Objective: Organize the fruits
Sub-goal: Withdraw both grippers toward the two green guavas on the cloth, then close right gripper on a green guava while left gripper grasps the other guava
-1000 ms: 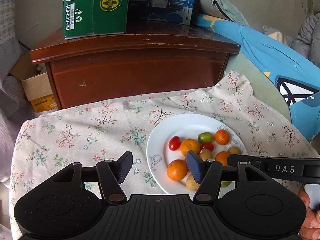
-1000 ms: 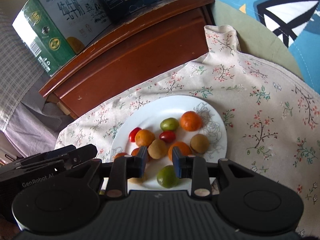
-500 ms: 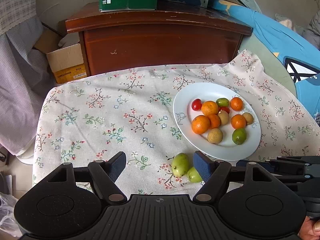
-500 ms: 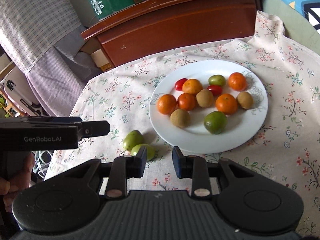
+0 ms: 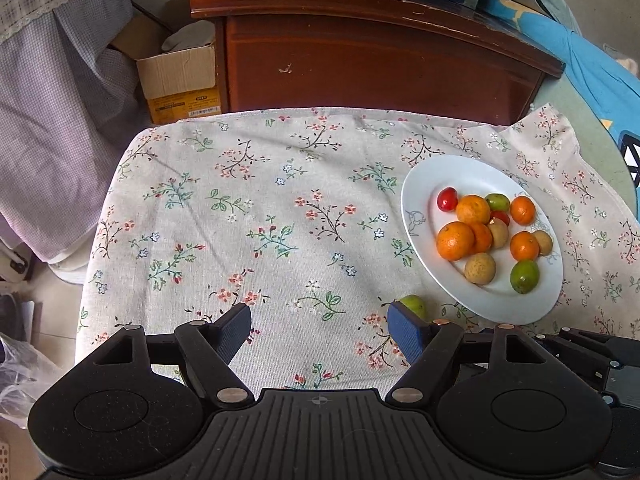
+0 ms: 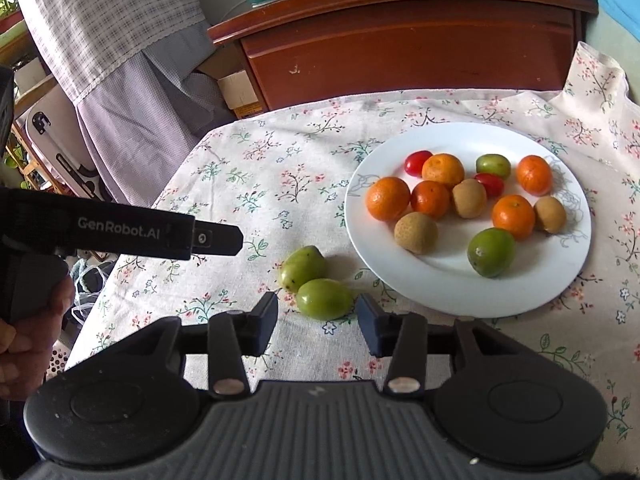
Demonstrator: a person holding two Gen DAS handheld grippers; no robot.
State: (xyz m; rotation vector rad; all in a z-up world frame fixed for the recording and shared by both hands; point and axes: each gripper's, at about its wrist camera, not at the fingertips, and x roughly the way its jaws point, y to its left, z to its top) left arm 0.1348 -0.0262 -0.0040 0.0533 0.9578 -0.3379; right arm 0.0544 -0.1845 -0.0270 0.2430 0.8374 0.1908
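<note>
A white plate (image 6: pixel 460 292) on the flowered cloth holds several fruits: oranges, brown kiwis, red tomatoes and green ones. Two green fruits (image 6: pixel 316 284) lie on the cloth just left of the plate. My right gripper (image 6: pixel 317 314) hovers right in front of the nearer green fruit (image 6: pixel 325 298); its jaws are opening and touch nothing. In the left wrist view the plate (image 5: pixel 416 216) sits at the right, and one green fruit (image 5: pixel 414 305) peeks out behind the right finger. My left gripper (image 5: pixel 319 322) stands open over bare cloth, with nothing between its fingers.
A dark wooden cabinet (image 5: pixel 372 64) with cartons on top stands behind the table. A cardboard box (image 5: pixel 180 80) and hanging checked fabric (image 5: pixel 56 92) are at the left. The left tool (image 6: pixel 120 232), held by a hand (image 6: pixel 32 320), reaches in from the left in the right wrist view.
Both cameras pulled back from the plate toward the table's near side. Two green fruits came into view on the cloth. The left jaws widened; the right jaws went from nearly shut to parted.
</note>
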